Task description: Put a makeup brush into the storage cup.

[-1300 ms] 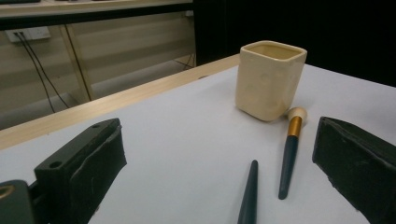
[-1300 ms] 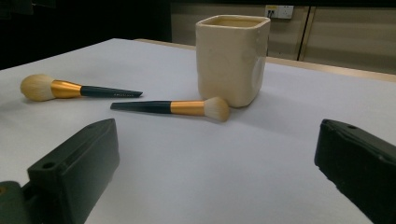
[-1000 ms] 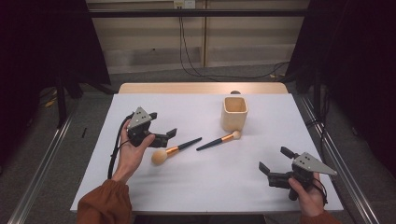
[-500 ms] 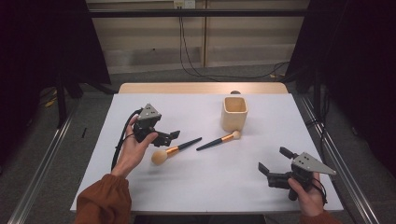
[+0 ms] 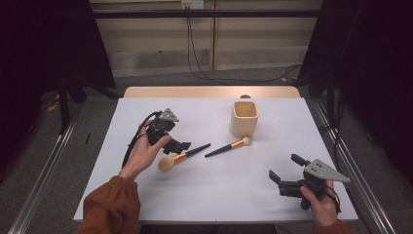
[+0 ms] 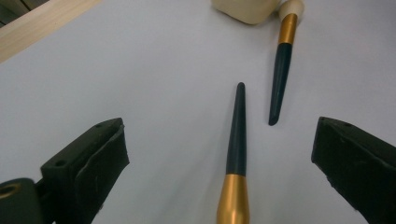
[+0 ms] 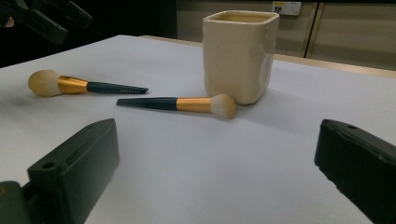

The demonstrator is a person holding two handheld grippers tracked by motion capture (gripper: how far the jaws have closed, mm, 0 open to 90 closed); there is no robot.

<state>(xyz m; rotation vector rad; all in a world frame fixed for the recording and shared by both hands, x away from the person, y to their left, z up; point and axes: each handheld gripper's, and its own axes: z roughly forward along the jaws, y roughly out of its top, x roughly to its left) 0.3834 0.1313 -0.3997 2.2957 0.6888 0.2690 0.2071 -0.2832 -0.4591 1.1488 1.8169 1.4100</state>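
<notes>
Resting beside square cream cup (image 5: 244, 118): gold-banded brushes (image 5: 182, 157).

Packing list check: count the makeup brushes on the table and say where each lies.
2. The larger brush lies under the left tool, between its open jaws. The smaller brush lies with its bristles by the cream cup. The cup's inside is not fully visible.

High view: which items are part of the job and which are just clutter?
Likely in play:
- larger brush, lying under the open left claw
- smaller brush, bristles beside the cup
- cream cup, upright, a probable holder
- right claw, open, hovering apart

Just lying about:
- cables on the floor beyond the table
- wall socket
</notes>
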